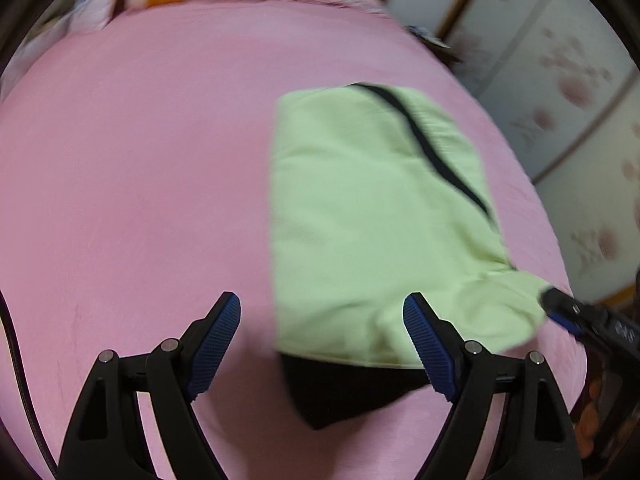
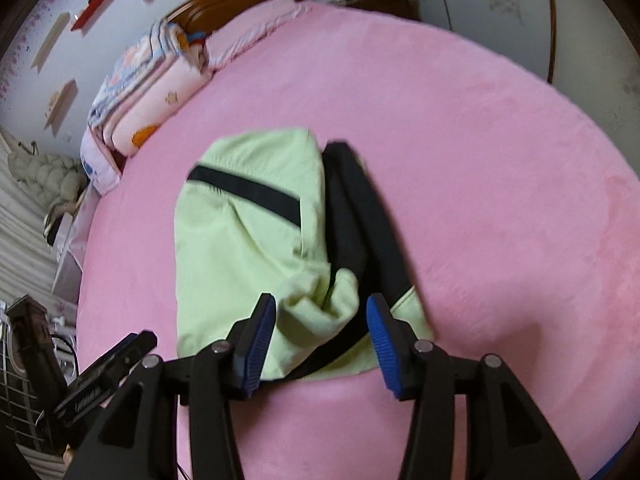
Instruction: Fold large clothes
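Folded lime-green garment (image 2: 256, 248), black-trimmed, on pink bed (image 2: 480, 160).

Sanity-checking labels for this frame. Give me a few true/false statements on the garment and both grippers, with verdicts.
1. The green garment lies on a pink bed. True.
2. The left gripper is clamped on the garment. False: its jaws are spread, nothing between them.
3. A black stripe crosses the green fabric. True.
4. The right gripper is shut. False: it is open, bunched fabric between the fingers.
5. Folded bedding sits near the headboard. True.
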Tool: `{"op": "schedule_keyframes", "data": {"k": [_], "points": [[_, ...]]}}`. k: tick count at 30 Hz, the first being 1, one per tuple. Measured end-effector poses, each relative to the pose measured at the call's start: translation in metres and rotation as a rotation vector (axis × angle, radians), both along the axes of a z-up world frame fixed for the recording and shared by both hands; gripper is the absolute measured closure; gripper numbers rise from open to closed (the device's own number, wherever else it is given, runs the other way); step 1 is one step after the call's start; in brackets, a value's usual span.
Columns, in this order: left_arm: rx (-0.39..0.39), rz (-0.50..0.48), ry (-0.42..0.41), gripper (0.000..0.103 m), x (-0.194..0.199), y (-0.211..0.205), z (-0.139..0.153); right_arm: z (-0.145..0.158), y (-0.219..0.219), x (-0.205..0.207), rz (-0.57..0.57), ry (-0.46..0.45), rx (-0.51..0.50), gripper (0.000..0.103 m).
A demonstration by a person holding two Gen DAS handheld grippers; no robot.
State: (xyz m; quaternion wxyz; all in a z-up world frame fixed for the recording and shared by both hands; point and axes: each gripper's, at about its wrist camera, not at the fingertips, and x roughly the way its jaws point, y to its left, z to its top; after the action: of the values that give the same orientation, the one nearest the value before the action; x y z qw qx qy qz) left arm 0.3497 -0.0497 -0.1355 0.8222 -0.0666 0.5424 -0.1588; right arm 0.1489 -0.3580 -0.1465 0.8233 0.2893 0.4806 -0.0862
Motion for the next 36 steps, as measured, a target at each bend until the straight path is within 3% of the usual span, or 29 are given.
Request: {"op": "schedule_keyframes", "data": {"k": [6,8,10,15,19,21,25,28,32,36], "points": [[-0.006,0.076,0.072,0.02,0.002,0.014,-0.039,-0.018,0.004,0.005,0.018,-0.003,0.057,0.057],[-0.005,0.069,0.08,0.02,-0.002,0.01,-0.044,-0.017,0.008,0.005,0.039,-0.012,-0.008,0.075],[-0.001,0.052,0.089,0.02,-0.006,0.005,-0.046,-0.015,0.014,0.006,0.075,-0.014,-0.066,0.083],[-0.016,0.021,0.073,0.02,-0.012,-0.008,-0.046,-0.006,0.018,-0.006,0.094,-0.04,-0.193,0.088],[-0.017,-0.018,0.059,0.021,-0.015,-0.025,-0.047,-0.016,0.003,-0.017,0.016,-0.029,-0.191,0.09],[0.028,-0.051,0.028,0.021,-0.019,-0.038,-0.047,-0.029,-0.005,-0.021,-0.031,0.004,-0.193,0.09],[0.132,-0.108,-0.017,0.035,-0.025,-0.059,-0.055,-0.068,-0.008,-0.022,-0.048,0.085,-0.189,0.091],[0.163,-0.126,-0.025,0.036,-0.027,-0.068,-0.063,-0.086,-0.003,-0.016,-0.035,0.116,-0.222,0.09],[0.127,-0.122,-0.001,0.036,-0.024,-0.064,-0.061,-0.083,-0.003,-0.012,-0.032,0.133,-0.219,0.089],[0.1,-0.118,0.039,0.033,-0.018,-0.055,-0.045,-0.057,-0.006,-0.012,0.006,0.141,-0.248,0.072]]}}
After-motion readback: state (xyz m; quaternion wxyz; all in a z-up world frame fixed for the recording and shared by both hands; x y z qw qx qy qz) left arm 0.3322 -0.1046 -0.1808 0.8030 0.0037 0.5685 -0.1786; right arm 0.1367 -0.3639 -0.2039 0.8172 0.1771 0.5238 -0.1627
